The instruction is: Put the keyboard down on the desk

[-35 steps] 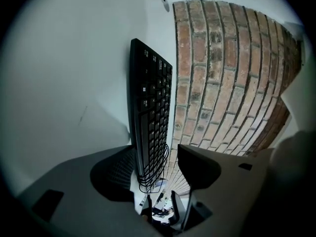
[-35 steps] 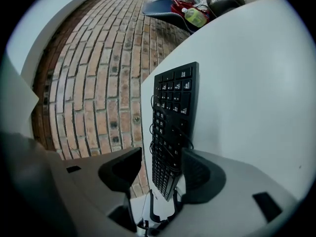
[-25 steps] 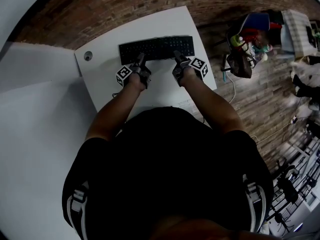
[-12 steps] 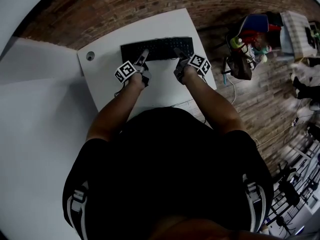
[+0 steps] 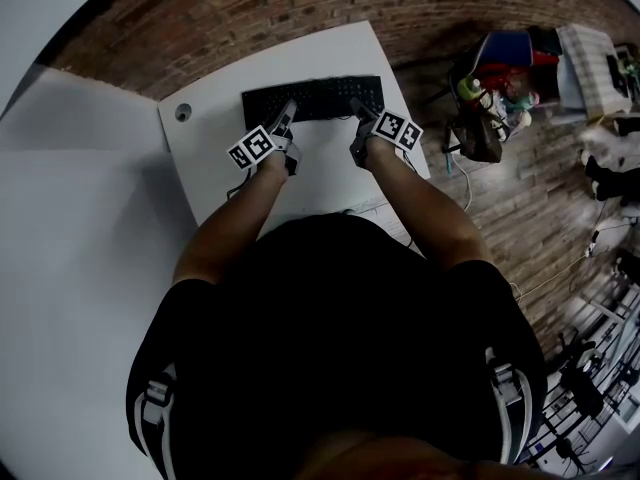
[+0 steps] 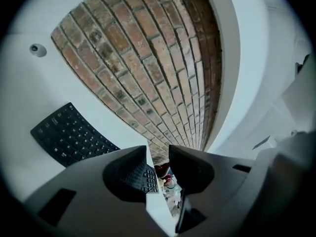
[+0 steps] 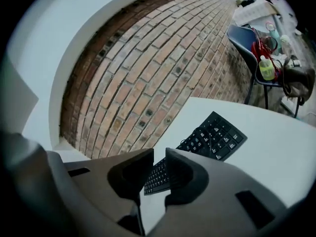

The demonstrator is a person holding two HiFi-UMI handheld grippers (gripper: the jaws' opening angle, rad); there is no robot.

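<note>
Black keyboard [image 5: 320, 96], white desk [image 5: 320, 163], red-brown brick-patterned floor [image 5: 250, 18].

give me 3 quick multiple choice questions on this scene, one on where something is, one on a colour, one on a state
1 Where does the keyboard lie? A far half of the desk B desk's near edge C off the desk
2 Keyboard colour? A white B black C red
3 Left tool and right tool: A both clamp the keyboard B one clamps it C both empty

Answers: 1 A, the head view shows it on the white top, past both tools. 2 B, its keys are black in every view. 3 C, both pairs of jaws have just been closing, yet they stand apart with nothing between them.
</note>
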